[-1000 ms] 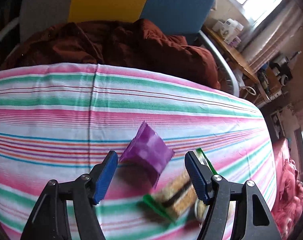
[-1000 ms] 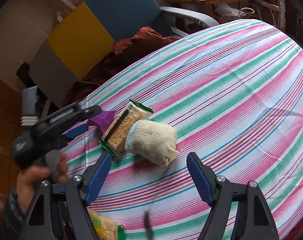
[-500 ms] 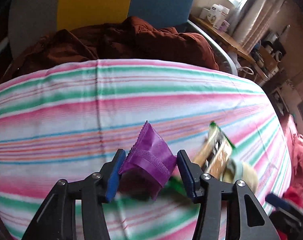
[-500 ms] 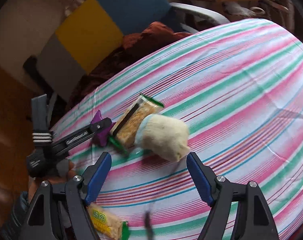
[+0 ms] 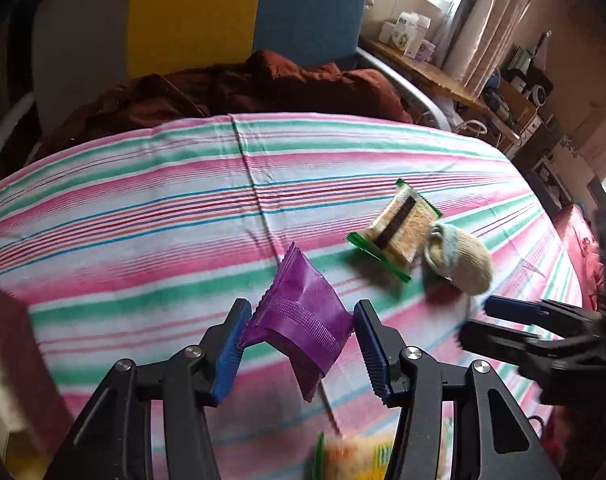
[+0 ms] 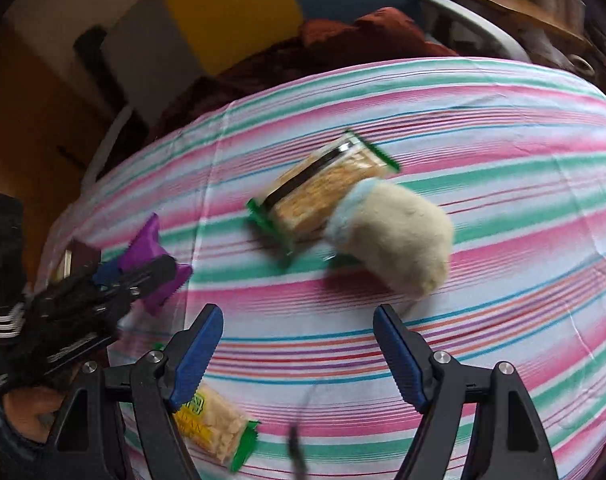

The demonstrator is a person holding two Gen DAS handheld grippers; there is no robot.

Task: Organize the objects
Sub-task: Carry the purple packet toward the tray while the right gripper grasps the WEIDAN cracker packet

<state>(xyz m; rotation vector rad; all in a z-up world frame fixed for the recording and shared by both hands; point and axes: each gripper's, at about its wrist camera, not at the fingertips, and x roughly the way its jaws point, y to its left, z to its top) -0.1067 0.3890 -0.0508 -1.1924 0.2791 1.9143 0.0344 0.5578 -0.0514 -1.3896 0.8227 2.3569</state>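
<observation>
My left gripper (image 5: 301, 344) is shut on a purple snack packet (image 5: 303, 316) and holds it above the striped cloth; it also shows in the right wrist view (image 6: 153, 268), with the left gripper (image 6: 103, 292) at the left. My right gripper (image 6: 299, 350) is open and empty, just short of a cream rolled sock (image 6: 395, 236) that touches a green-edged cracker pack (image 6: 323, 194). The sock (image 5: 463, 260) and cracker pack (image 5: 399, 232) lie right of the left gripper. The right gripper's fingers (image 5: 511, 312) enter the left wrist view at the right.
A second cracker pack with yellow print (image 6: 215, 428) lies under my right gripper's left finger, also blurred in the left wrist view (image 5: 355, 458). A brown box (image 5: 7, 360) stands at the table's left edge. A chair with brown clothes (image 5: 243, 88) is behind the table (image 5: 143, 200).
My left gripper has closed on the purple packet, lifted it and carried it left, away from the cracker pack. My right gripper has moved closer to the sock.
</observation>
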